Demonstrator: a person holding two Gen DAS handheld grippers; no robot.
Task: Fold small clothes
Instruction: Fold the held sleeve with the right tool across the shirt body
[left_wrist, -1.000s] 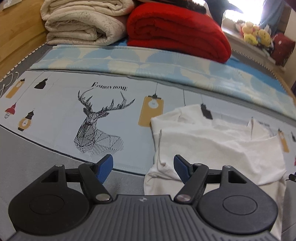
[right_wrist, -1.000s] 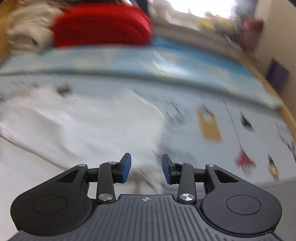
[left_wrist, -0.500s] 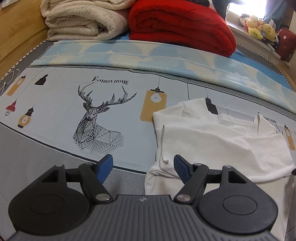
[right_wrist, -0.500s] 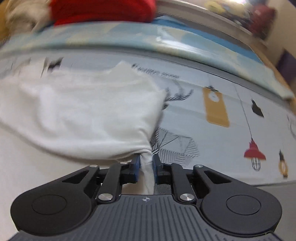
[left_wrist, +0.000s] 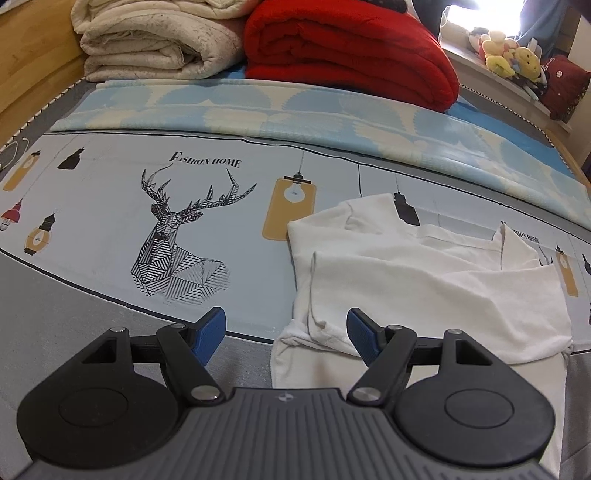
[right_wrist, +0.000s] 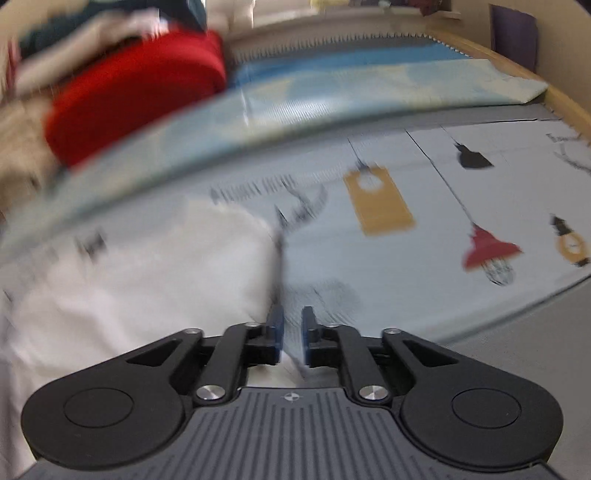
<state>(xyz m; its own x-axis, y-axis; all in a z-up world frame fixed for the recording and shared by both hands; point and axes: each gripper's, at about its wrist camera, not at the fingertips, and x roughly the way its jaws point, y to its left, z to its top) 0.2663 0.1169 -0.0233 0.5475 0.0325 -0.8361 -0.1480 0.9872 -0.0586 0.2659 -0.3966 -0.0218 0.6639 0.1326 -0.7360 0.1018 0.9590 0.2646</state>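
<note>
My left gripper is level and low, its jaws spread wide, the two blue pads far apart and angled outward with nothing between them. Both black linkage arms are splayed out to the sides above the ribbed grey body. My right gripper has its jaws drawn in close, the blue pads nearly parallel with only a narrow gap between them. Its view is smeared with motion blur, so I cannot tell whether anything is pinched in that gap. Its linkage arms are folded inward toward the centre, and the body is level.
</note>
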